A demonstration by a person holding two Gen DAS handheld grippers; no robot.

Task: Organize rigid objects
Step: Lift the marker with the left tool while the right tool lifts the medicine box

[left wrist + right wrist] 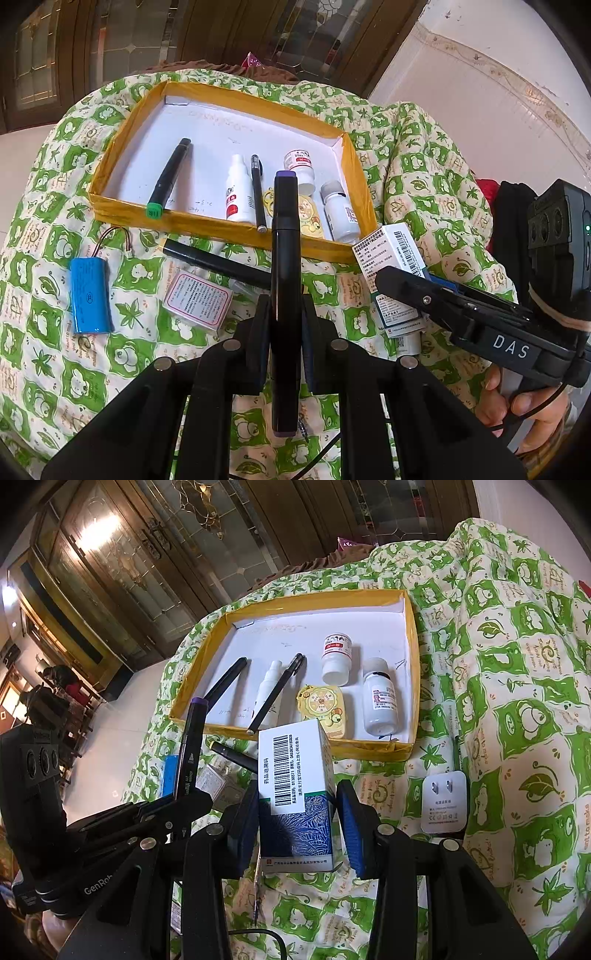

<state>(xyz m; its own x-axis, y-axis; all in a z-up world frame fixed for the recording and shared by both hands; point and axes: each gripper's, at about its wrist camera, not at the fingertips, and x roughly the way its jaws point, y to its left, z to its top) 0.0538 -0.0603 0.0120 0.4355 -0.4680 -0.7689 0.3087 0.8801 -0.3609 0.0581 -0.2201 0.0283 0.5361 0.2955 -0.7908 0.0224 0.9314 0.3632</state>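
Roughly half the sorting looks done. Six things already lie in the tray (110, 155), a shallow white box with yellow taped walls on the green quilt (424, 155): a green-capped marker (168, 177) at its left, a spray bottle (236, 192), a thin pen (258, 192), a red-labelled bottle (300, 166), a white bottle (340, 214) by the right wall, and a yellow card (310, 218) at the front.

Two more are in hand, both short of the tray's near wall. The left gripper (284, 314) pinches a purple-capped marker (283, 229) at mid-length, its tip pointing toward the tray. The right gripper (295, 812) holds a medicine box (295, 775) upright, barcode face showing; the left pad presses its side, while the right pad looks just off the other side, so I judge it a light clamp.

Left on the quilt, as far as I can see: a blue battery (90, 295) with wires, a small pink-edged box (197, 301), another black marker (218, 264) just before the tray, and a white plug (443, 803) to the right. More small packs seem to lie under the right gripper, too hidden to name.
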